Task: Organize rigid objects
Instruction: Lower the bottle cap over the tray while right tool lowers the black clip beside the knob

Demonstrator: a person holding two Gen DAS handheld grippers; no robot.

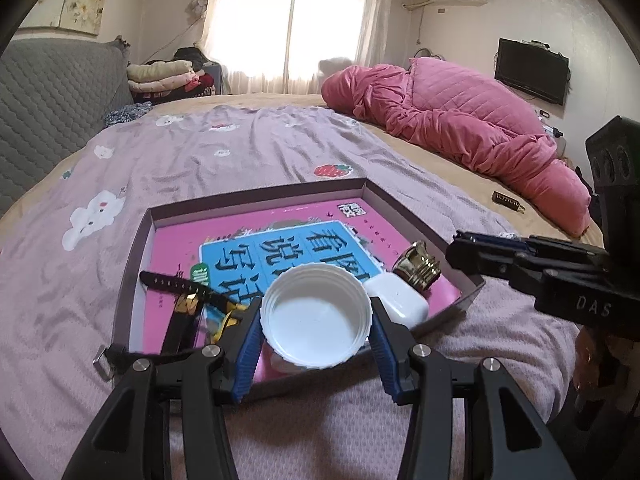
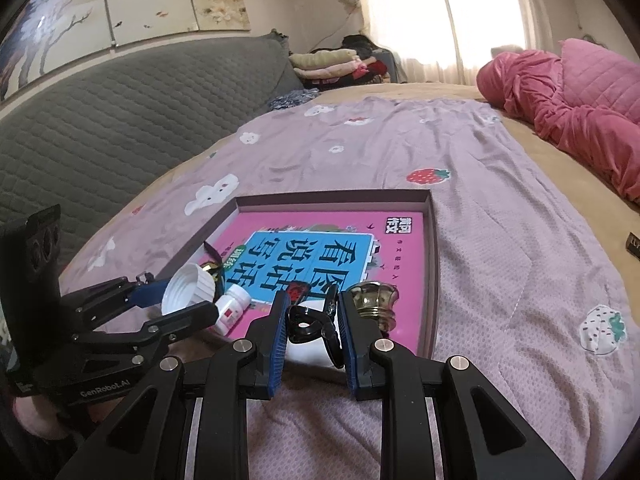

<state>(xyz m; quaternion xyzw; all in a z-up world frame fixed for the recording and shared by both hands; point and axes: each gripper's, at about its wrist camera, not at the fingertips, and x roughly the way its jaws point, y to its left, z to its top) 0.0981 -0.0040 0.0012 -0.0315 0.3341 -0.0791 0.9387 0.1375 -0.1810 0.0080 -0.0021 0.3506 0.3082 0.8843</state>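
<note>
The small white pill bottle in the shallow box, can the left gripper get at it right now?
Probably not: the left gripper is already shut on a white ridged plastic lid, so the small white pill bottle beside it must wait.

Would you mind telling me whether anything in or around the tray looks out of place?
Yes: the watch lies askew, its strap hanging over the tray edge onto the bedspread. A small dark item also lies apart, far right beside the pink quilt; I cannot tell what it is.
</note>
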